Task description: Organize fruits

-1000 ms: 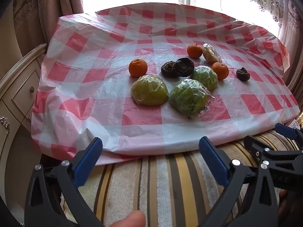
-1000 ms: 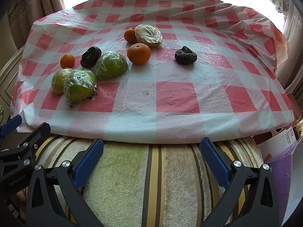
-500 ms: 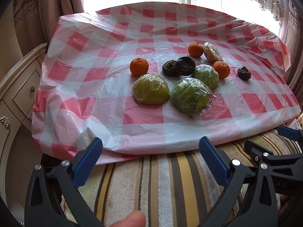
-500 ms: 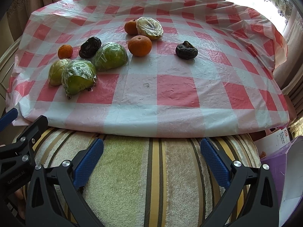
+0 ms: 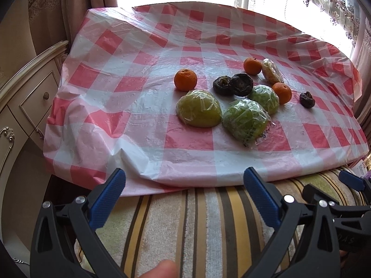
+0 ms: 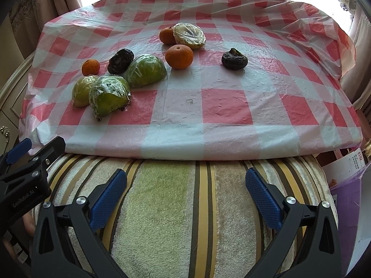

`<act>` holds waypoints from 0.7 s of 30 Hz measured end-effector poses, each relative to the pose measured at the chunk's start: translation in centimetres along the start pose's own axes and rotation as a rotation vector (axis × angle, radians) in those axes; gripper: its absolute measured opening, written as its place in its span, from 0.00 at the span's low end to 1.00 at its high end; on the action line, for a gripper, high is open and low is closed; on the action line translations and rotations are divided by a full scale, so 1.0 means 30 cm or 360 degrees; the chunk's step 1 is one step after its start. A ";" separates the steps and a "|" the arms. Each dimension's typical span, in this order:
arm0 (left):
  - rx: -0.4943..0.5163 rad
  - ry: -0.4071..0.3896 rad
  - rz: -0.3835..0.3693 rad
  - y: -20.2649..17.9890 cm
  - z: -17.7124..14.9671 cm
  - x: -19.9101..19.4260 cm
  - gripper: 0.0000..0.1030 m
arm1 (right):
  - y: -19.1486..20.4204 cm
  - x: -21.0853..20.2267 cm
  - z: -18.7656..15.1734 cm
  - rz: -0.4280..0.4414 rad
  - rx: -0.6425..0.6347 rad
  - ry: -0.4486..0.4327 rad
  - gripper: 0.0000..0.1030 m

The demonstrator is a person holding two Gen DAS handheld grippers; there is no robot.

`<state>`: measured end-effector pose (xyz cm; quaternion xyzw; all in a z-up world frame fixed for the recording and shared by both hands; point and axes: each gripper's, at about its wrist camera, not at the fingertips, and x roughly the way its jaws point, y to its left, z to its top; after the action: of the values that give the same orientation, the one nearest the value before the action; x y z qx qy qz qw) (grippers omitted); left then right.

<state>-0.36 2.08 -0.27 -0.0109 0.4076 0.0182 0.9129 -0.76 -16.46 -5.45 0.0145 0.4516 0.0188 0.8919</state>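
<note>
Fruits lie on a red-and-white checked tablecloth (image 5: 129, 106). Three plastic-wrapped green fruit halves (image 5: 199, 112) (image 6: 146, 70) cluster left of centre. Three oranges show: one at the left (image 5: 185, 80), one at the back (image 5: 252, 66), one at mid-right (image 6: 179, 56). Dark wrinkled fruits sit among them (image 5: 242, 84), one alone at the right (image 6: 234, 59). A wrapped pale fruit (image 6: 189, 35) lies at the back. My left gripper (image 5: 184, 193) and right gripper (image 6: 185, 186) are open and empty, both before the cloth's near edge.
A striped towel (image 6: 176, 208) covers the surface under both grippers. A cream cabinet with drawers (image 5: 25, 97) stands at the left. Curtains and a bright window are behind. A purple box and cardboard (image 6: 347, 185) sit at the right edge.
Both grippers have moved slightly forward toward the cloth, so the fruits look a little closer. No fruit has moved. Both grippers stay open.
</note>
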 end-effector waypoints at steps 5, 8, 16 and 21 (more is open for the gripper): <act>0.0042 -0.0028 -0.0103 -0.008 0.010 -0.030 0.99 | 0.010 0.002 -0.002 -0.0024 -0.0014 0.0000 0.96; 0.0081 -0.0049 -0.0138 -0.028 0.003 -0.049 0.99 | 0.009 0.002 -0.002 -0.0026 -0.0015 0.0000 0.96; 0.0055 -0.0057 -0.0133 -0.033 -0.003 -0.063 0.99 | 0.013 0.003 -0.002 -0.0031 -0.0018 0.0000 0.96; 0.0040 -0.0061 -0.0146 -0.022 0.000 -0.063 0.99 | 0.010 0.001 -0.002 -0.0031 -0.0019 0.0000 0.96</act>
<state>-1.60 1.36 1.13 -0.0178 0.3892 -0.0286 0.9205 -0.80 -16.17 -5.51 0.0047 0.4515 0.0129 0.8922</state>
